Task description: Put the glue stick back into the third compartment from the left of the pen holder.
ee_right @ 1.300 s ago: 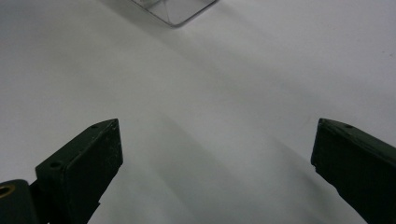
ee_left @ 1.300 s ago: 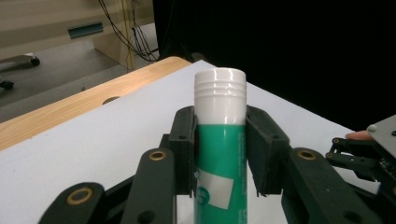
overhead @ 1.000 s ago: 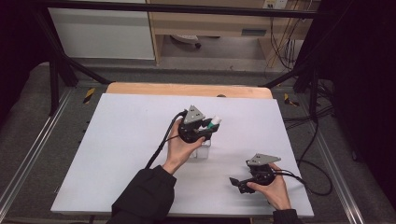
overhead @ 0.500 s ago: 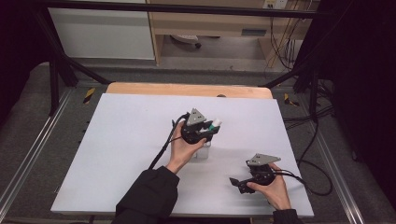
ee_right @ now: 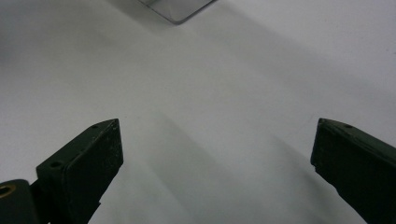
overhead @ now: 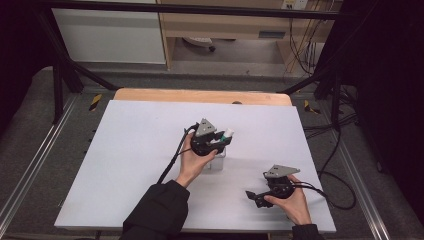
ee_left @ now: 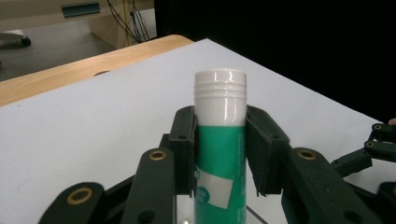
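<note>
The green glue stick stands upright between the left gripper pads, pinched above a clear box; the right gripper, near the box, is spread.

Wide bare stretches of the white table are lying open to you on the left and at the far edge. The clear box is sitting mid-table under your left gripper, blocking that spot. Your right gripper is occupying the near right corner.

No legible text, seemingly, anywhere.
</note>
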A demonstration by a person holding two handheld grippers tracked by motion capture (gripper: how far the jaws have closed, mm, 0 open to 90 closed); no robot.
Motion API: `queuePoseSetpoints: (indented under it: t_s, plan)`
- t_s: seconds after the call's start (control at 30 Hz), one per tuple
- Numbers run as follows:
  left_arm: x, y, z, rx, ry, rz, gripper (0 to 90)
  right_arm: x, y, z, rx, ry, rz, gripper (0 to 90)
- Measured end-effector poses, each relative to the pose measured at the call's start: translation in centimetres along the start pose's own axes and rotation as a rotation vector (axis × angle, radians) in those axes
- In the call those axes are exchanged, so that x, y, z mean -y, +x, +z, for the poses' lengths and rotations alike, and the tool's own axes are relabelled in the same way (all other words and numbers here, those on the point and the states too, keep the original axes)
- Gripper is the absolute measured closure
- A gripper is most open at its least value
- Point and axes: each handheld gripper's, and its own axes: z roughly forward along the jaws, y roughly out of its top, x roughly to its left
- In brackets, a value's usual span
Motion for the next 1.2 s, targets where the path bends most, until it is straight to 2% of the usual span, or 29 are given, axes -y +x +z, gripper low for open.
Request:
queuePoseSetpoints:
  t_s: [0.43, 0.57, 0.73, 0.8, 1.2]
  plan:
    - [0.1, 0.2, -0.5, 0.002, 0.026, -0.005, 63.3, 0.0, 0.0, 0.1, -0.003, 0.004, -0.004, 2.9]
    - [-0.5, 0.3, -1.6, -0.008, 0.030, 0.007, 49.9, 0.1, 0.0, 0.1, -0.004, 0.007, -0.003, 2.9]
    - [-1.0, 0.5, -3.4, -0.013, 0.076, 0.011, 40.8, 0.0, 0.0, 0.1, -0.004, 0.006, -0.002, 2.9]
    - [-1.1, 0.7, -4.1, -0.005, 0.099, -0.001, 37.0, 0.0, 0.0, 0.1, -0.003, 0.007, -0.002, 2.9]
    - [-0.3, 1.9, -8.1, -0.008, 0.155, 0.041, 19.3, 0.0, 0.0, 0.0, -0.002, 0.002, 0.000, 2.8]
